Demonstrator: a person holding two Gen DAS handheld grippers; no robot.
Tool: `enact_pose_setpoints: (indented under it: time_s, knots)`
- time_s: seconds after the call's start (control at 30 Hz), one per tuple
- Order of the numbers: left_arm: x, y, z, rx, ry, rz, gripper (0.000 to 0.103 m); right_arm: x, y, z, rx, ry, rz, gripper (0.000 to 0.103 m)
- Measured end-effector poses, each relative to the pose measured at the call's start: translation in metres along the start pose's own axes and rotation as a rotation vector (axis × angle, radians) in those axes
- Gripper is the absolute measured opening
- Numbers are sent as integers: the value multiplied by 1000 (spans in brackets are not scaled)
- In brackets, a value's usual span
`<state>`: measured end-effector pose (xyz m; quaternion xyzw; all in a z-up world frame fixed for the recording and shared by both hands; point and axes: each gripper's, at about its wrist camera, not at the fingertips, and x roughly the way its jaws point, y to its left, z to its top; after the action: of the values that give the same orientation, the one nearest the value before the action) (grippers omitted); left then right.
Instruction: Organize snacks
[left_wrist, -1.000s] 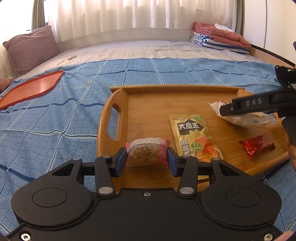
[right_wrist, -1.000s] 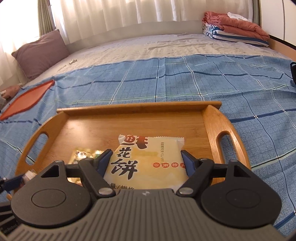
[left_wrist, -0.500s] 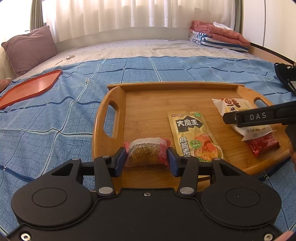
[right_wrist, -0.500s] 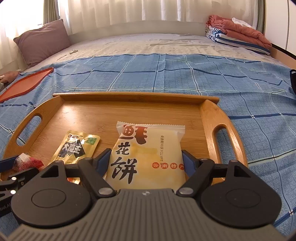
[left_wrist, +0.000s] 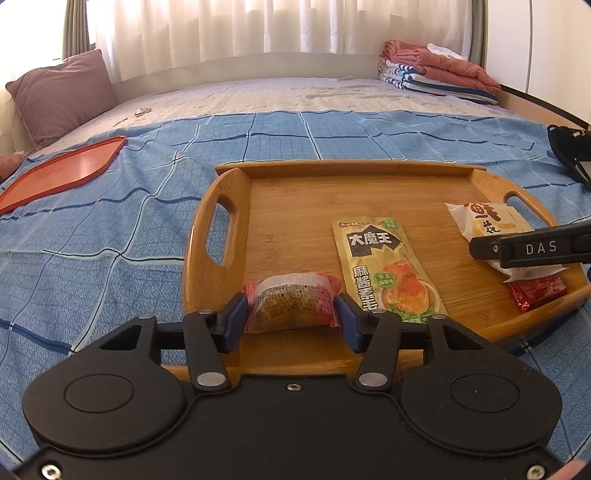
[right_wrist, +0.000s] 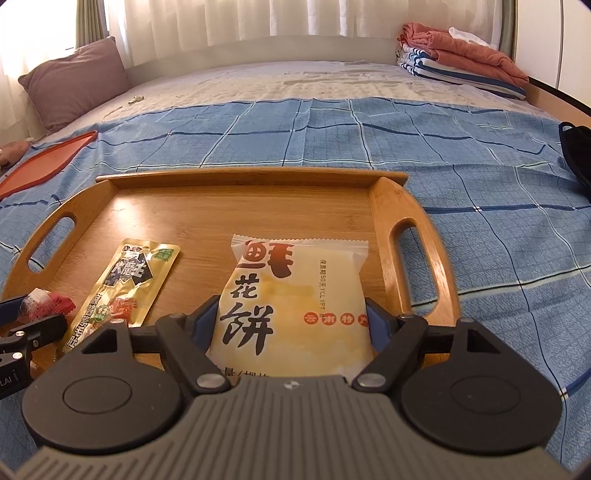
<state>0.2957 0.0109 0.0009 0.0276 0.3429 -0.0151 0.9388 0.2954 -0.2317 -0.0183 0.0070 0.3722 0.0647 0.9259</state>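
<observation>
Blue checked bedspread, rumpled, carries the oblong bamboo tray with cut-out handles.

Cream flower-cake packet now lies flatter on the tray's right side than a second ago. The right gripper has brought it down, pads snug against both edges; hold not yet let go.

Gold sesame-snack pouch flat mid-tray, small red sachet near the right edge.

Left gripper: jaws opening around the small red-and-clear wrapped snack, which sits at the tray's near rim, the left pad touching it, the right just clear. Reads as a release, so that snack is placed.
</observation>
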Motion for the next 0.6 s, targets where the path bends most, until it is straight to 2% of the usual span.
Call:
enact_pose_setpoints:
  time_s: [0.1,0.17,0.27,0.47,0.6]
  knots:
    - [-3,3,1,-23,6,-15,58,-1,-2,0,11,-1,5,81]
    - [-7,5,3,-32,-3,-25,71,-4,-4,2,23,-7,9,86]
    - [-17,7,7,-32,-22,-19,79,-11,-5,5,35,-20,16,88]
    - [-45,13,19,-15,-41,10,83,-40,-3,16,17,-48,25,93]
    - [-77,19,25,-15,-75,-7,85,-71,-3,24,18,-86,51,96]
